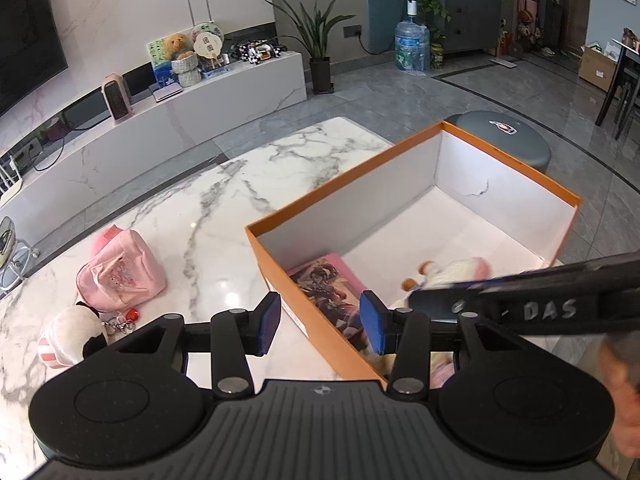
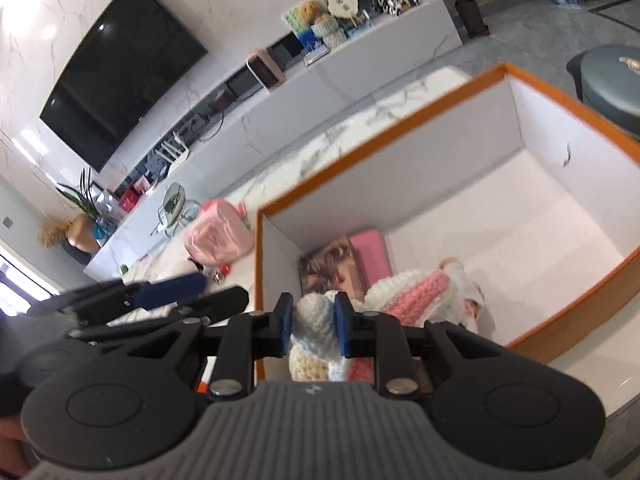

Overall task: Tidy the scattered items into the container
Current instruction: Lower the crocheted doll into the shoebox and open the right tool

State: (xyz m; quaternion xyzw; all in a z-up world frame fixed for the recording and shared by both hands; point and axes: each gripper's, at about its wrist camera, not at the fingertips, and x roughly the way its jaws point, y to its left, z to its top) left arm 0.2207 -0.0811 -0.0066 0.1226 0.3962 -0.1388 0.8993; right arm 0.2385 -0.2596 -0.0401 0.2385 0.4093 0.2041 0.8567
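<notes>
An orange box [image 1: 276, 276] with white inner walls stands on the marble table; it also shows in the right wrist view [image 2: 440, 120]. Inside lie a picture book [image 1: 332, 284] and a white and pink knitted doll [image 1: 452, 274]. My left gripper [image 1: 322, 322] is open and empty, straddling the box's near left wall. My right gripper [image 2: 311, 328] is shut on a knitted doll [image 2: 316, 320] in white, cream and pink, held over the box's near end. A pink pouch [image 1: 120, 276] and a white plush keychain toy [image 1: 72, 336] lie on the table left of the box.
The marble table [image 1: 224, 208] reaches far to the left and back. A grey round stool [image 1: 500, 132] stands behind the box. A white TV bench [image 1: 200, 108] with toys runs along the back wall. The right gripper's arm [image 1: 540, 304] crosses the box's near right corner.
</notes>
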